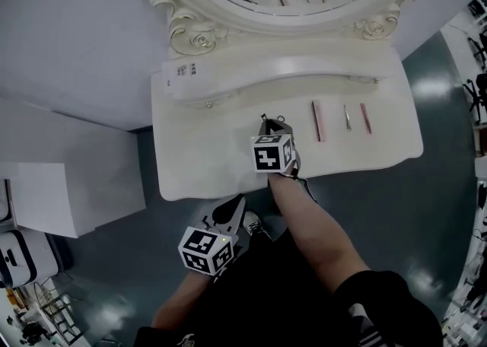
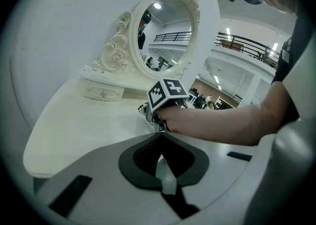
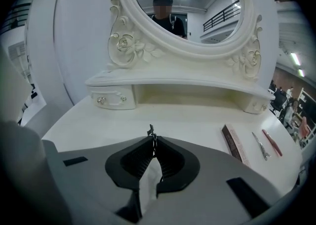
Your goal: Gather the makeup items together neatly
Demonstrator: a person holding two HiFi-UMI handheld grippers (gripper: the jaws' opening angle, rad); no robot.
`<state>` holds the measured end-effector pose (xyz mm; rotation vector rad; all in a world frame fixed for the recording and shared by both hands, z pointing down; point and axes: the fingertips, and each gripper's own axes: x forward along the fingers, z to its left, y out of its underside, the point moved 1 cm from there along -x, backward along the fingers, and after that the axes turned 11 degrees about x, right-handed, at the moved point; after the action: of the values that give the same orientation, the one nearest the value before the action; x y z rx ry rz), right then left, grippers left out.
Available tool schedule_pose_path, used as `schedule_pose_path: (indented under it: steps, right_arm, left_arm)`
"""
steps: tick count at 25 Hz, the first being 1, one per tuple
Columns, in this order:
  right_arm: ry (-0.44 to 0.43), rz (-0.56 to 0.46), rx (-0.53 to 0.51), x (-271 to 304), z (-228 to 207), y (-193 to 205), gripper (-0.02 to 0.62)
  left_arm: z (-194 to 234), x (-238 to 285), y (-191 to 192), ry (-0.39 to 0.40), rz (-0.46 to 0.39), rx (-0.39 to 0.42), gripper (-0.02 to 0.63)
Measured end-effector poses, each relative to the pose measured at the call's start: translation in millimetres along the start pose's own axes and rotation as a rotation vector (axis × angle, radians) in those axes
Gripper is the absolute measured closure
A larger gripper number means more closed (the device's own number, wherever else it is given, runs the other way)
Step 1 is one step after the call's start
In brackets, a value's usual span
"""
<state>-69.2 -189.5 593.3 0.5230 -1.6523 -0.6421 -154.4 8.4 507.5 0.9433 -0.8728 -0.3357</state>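
Three makeup items lie on right part of table [image 1: 198, 151], side by side, not touching: pink box [image 1: 316, 121], metal tool [image 1: 347, 118], pink stick [image 1: 365, 119]. Your right gripper [image 1: 272, 120] is over table middle, just left of pink box, pointing far toward mirror [image 3: 197, 21]. Its jaws are pressed nearly together on thin dark item [image 3: 151, 131], kind unclear. Your left gripper [image 1: 230, 212] hangs off near table edge, jaws together, nothing between them.
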Motion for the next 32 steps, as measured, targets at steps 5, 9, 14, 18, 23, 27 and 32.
schedule_pose_path:
  steps: [5,9,14,18,23,27,32]
  right_arm:
    - [0.016,-0.002,0.023,2.9,-3.6,1.6,0.552]
    - [0.02,-0.003,0.034,4.9,-4.8,4.0,0.551]
    - [0.018,0.002,0.038,6.6,-5.2,7.7,0.551]
    - [0.021,-0.004,0.034,7.2,-5.9,6.4,0.551]
    - [0.035,-0.008,0.033,8.4,-13.6,3.8,0.551]
    - [0.026,-0.011,0.034,9.4,-15.0,2.0,0.549]
    - [-0.003,-0.021,0.023,7.0,-12.9,1.2,0.524]
  left_arm:
    - [7.7,4.8,-2.7,0.005,0.005,0.009,0.598]
    - [10.4,11.6,-6.9,0.013,0.004,0.023,0.598]
    - [8.7,15.6,-10.3,0.018,0.0,0.024,0.598]
    - [4.4,14.4,-6.7,0.022,0.005,0.019,0.598]
    - [2.7,11.2,-2.6,0.02,0.007,0.012,0.598]
    - [0.5,10.7,-0.2,0.02,0.009,0.008,0.598]
    - [-4.6,9.6,1.1,0.026,0.011,0.013,0.598]
